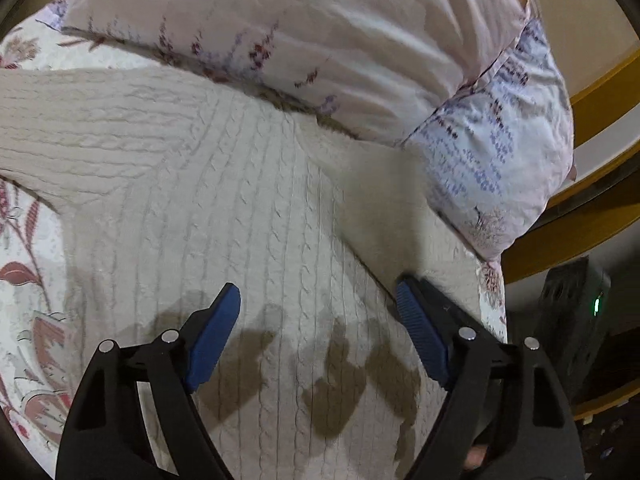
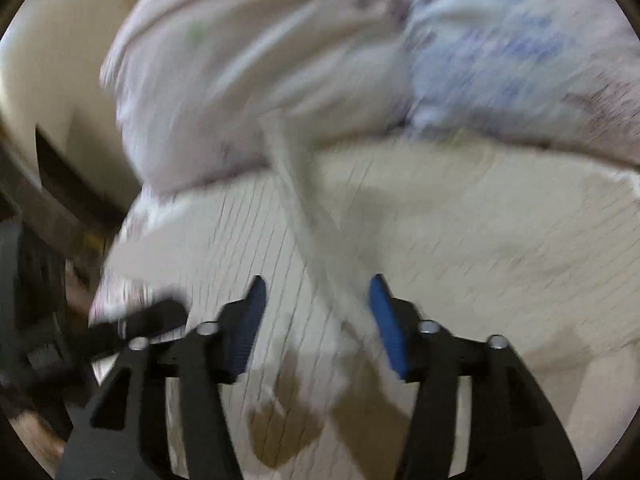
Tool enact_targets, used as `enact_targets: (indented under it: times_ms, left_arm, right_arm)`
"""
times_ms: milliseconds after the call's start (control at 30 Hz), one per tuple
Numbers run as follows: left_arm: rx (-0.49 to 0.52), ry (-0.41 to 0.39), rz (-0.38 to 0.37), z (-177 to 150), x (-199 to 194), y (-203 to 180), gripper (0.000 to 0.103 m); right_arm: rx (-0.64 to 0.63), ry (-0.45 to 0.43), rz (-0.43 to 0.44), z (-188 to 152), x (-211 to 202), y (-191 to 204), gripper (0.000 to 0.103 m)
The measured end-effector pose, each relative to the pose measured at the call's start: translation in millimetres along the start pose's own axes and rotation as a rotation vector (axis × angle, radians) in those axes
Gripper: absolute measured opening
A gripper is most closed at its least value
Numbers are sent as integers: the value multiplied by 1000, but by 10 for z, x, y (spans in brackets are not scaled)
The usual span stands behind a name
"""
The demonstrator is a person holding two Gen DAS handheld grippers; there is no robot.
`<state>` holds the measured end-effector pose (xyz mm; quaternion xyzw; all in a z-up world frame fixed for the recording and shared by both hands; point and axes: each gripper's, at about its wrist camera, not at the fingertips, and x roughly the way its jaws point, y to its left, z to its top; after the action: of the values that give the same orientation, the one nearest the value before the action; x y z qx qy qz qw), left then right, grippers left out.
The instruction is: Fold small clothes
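Note:
A cream cable-knit sweater (image 1: 248,216) lies spread on the bed, one sleeve reaching out to the left. My left gripper (image 1: 317,286) hovers just above its body, blue pads wide apart and nothing between them, its shadow on the knit. The right wrist view is blurred. There the sweater (image 2: 460,232) fills the middle, and a raised fold of it (image 2: 316,216) runs diagonally down between the fingers of my right gripper (image 2: 317,280). The pads stand apart from the fold, so that gripper is open.
Two floral pillows (image 1: 280,32) (image 1: 500,152) rest against the sweater's far edge. A flowered bedsheet (image 1: 28,288) shows at the left. A wooden bed frame (image 1: 600,96) and a black device with a green light (image 1: 576,312) sit to the right, past the mattress edge.

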<state>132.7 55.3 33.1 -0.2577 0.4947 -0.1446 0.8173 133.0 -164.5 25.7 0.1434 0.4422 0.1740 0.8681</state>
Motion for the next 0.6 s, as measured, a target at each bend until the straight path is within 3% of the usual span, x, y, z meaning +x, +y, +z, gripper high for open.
enact_targets:
  times_ms: [67,167,333,467,600]
  left_arm:
    - [-12,38,4,-1,123,17,77]
    - [-47,76,3,3,267,59,72]
    - [-110,106,20,36,400,138,59]
    - [-123,98,46,107,418,192,46]
    - [-121,99,64,222,474,196,39]
  right_arm:
    - [31,2,19,-86,-40,-60,58]
    - [190,-26,31,-181,-222,-451,58]
    - [654,-149,40,-487,-672,-1555,48]
    - [890,-213,57,-757,-881,-2152,37]
    - [941,-245,58,-760,-869,-2265,33]
